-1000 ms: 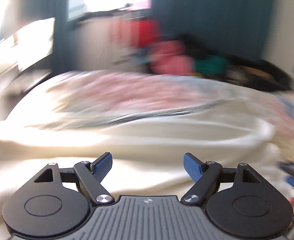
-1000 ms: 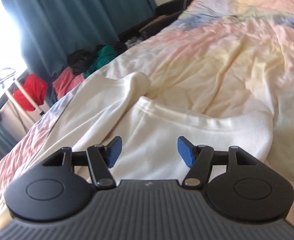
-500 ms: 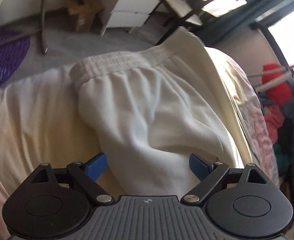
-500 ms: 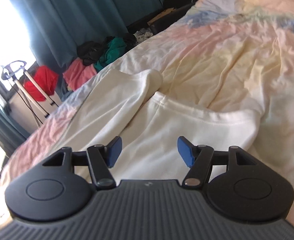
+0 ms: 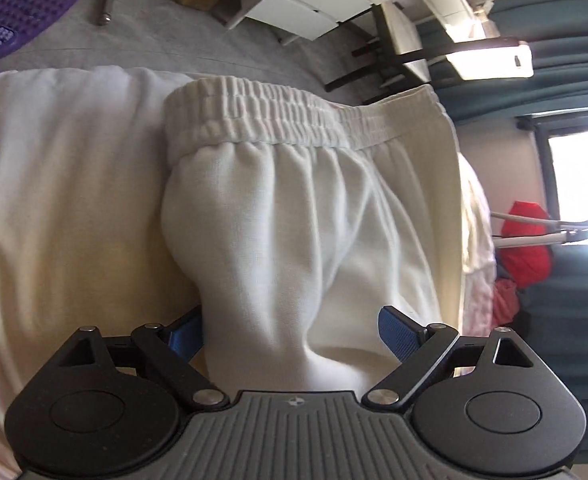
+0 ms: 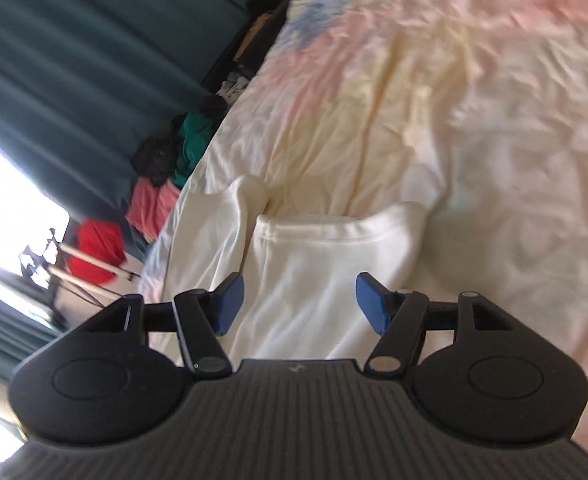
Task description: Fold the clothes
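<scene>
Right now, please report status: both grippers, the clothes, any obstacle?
Left gripper open, white sweatpants bulging between its fingers. Right gripper open above the pants' leg hem. Bedsheet around them wrinkled, nothing in the way.

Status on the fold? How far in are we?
Early. Done: the white sweatpants lie spread on the bed, waistband at its edge; no finished fold shows. In hand: left gripper is open, straddling a bunched ridge of fabric; right gripper is open over the leg end, holding nothing. Left: grasp, fold, flatten.
</scene>
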Available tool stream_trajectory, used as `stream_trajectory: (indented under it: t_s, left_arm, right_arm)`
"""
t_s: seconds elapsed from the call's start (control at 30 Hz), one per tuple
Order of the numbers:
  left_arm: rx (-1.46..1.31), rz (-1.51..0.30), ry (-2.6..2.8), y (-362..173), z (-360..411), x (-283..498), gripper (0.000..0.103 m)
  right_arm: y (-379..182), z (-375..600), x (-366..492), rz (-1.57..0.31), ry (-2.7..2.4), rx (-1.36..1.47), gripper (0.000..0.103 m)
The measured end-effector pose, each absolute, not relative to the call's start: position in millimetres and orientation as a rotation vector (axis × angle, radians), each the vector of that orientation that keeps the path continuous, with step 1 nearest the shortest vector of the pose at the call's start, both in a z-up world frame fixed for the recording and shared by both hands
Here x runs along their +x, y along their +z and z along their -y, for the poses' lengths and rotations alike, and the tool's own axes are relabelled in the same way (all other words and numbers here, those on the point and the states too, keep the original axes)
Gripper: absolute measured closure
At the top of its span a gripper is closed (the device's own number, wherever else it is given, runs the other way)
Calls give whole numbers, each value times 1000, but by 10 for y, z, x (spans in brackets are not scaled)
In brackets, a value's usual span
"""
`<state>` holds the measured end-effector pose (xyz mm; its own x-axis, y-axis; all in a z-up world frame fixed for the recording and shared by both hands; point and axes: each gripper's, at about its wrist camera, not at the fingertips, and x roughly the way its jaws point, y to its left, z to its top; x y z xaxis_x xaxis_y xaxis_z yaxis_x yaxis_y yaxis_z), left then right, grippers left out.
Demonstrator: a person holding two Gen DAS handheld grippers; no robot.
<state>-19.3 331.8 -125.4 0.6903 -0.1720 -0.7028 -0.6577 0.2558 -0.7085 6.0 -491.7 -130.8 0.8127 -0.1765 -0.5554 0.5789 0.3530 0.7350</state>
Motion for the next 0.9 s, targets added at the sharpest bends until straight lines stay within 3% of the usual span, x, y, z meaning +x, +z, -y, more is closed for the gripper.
stream_trajectory:
  t_s: [0.23, 0.37, 0.5, 0.53, 0.57, 0.63, 0.67, 0.8, 0.9]
  left_arm:
    - [-1404, -624, 238, -1298, -3351, -279, 14]
    - [-1390, -646, 258, -1297, -3316, -269, 14]
    - [-1357, -724, 321, -1337, -3297, -196, 21]
    - [-1327, -759, 345, -1335, -3277, -158, 21]
    - [-1294, -793, 370, -1333, -3254, -119, 23]
    - [-1245, -839, 399, -1328, -3210, -62, 24]
    - [-1230, -842, 404, -1308, -3191, -58, 25]
    - [-1210, -832, 414, -1266, -3159, -91, 32]
    - [-1215, -810, 419, -1263, -3164, -128, 56]
  right_arm:
    - [-1768, 5103, 217, -508, -471, 1321, 38]
    - [-2051, 5188, 351, -570, -446, 1439, 38]
    - [-2106, 5224, 460, -560, -415, 1434, 38]
    - [-2071, 5223, 481, -541, -406, 1407, 42]
    - [-2036, 5221, 503, -523, -397, 1380, 60]
    - [-1966, 5218, 546, -487, -379, 1326, 83]
    - [-1932, 5217, 568, -469, -371, 1299, 89]
    - [-1711, 5141, 621, -384, -349, 1153, 93]
    - [-1674, 5081, 690, -406, -389, 1091, 94]
